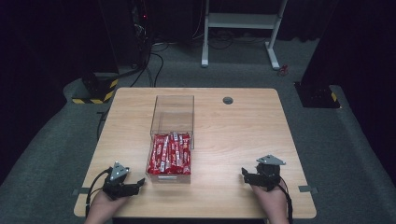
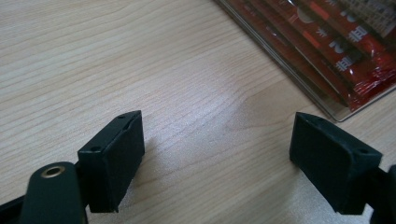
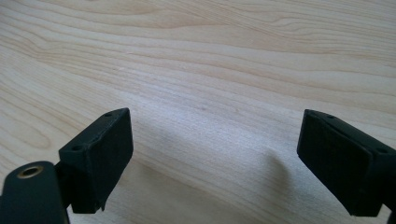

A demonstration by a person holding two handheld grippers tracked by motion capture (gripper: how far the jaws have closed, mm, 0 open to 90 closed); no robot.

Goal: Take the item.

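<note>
Both grippers are resting low on the table (image 1: 233, 140), one on each side of the drawer (image 1: 169, 173), and neither is holding anything. The left gripper (image 1: 135, 185) is sitting just beside the drawer's near left corner with its jaws spread wide, and in the left gripper view that corner and the red sachets (image 2: 345, 51) are showing just beyond its right jaw. The right gripper (image 1: 246, 174) is lying well apart from the drawer on its right, jaws likewise spread, with bare wood between them. The clear drawer is standing pulled out toward the person from its clear case (image 1: 173, 114), which is sitting behind it, and the sachets are lying packed side by side inside it. Judging from this, the step in hand is probably reaching in for a sachet or taking hold of the drawer front. The left gripper is looking like the better choice, being nearer. It should be coming over the drawer's low wall from above rather than sliding in from the side, since the clear wall is hard to see and could be knocked. Pinching one sachet across its narrow width should be keeping its neighbours from lifting too.
</note>
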